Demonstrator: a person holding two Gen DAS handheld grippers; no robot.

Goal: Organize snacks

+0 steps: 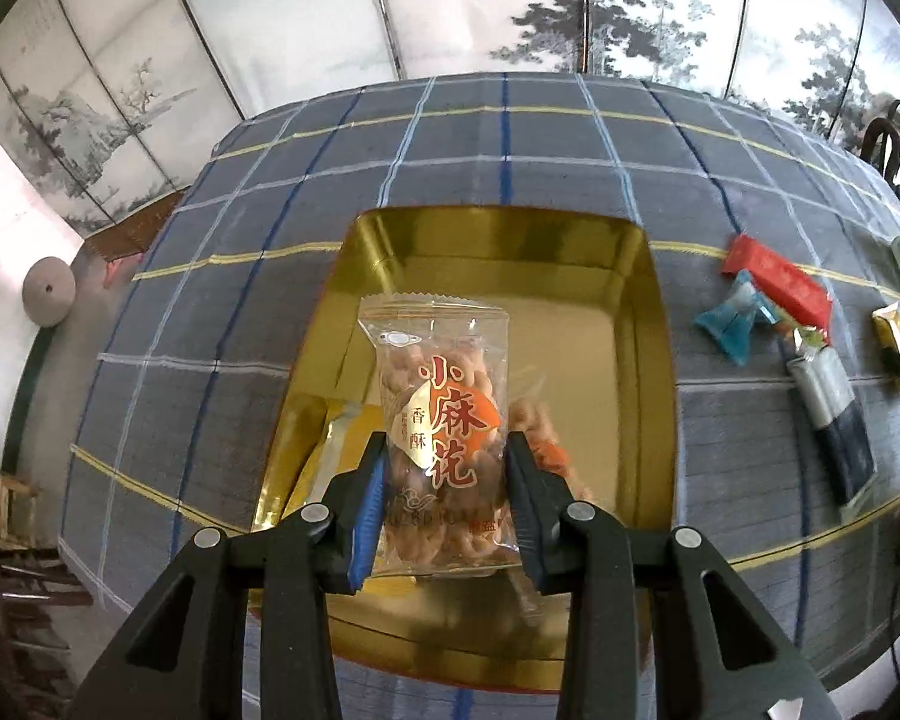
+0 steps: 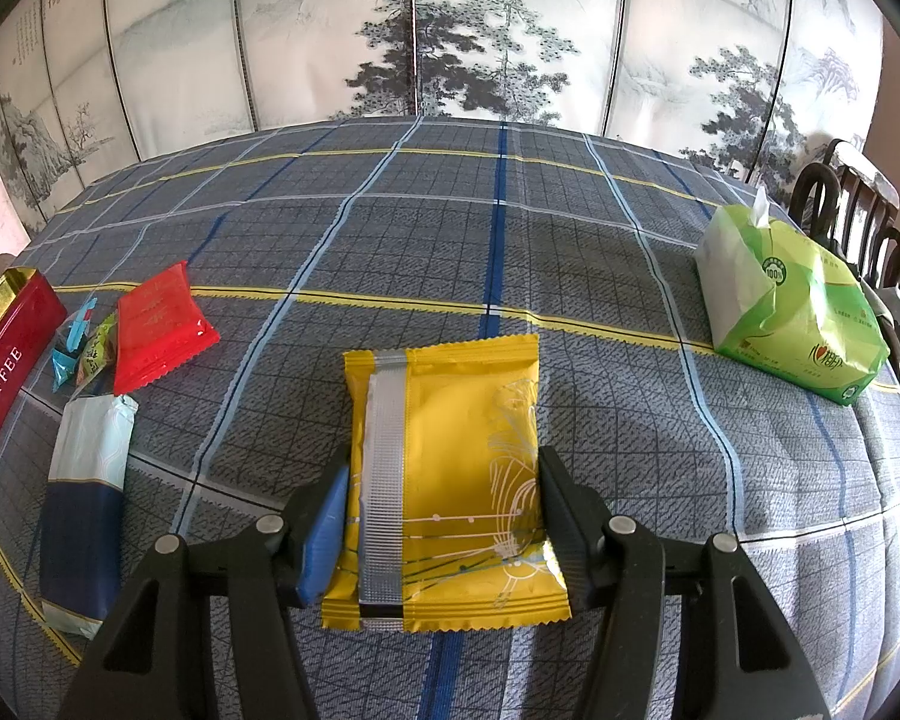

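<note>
Left gripper (image 1: 444, 474) clamped on one clear packet of twisted dough snacks (image 1: 444, 414), over one gold tin (image 1: 642, 324) with one gold-yellow packet (image 1: 336, 444) inside at 8 o'clock. Right gripper (image 2: 444, 516) clenched on one yellow packet (image 2: 468, 468) over the checked tablecloth (image 2: 450, 228). Outward at 10 o'clock: one red packet (image 2: 156, 324), one navy-and-white packet (image 2: 84, 504), two small sweets (image 2: 84, 348); at 2 o'clock, one green tissue pack (image 2: 792, 306).
</note>
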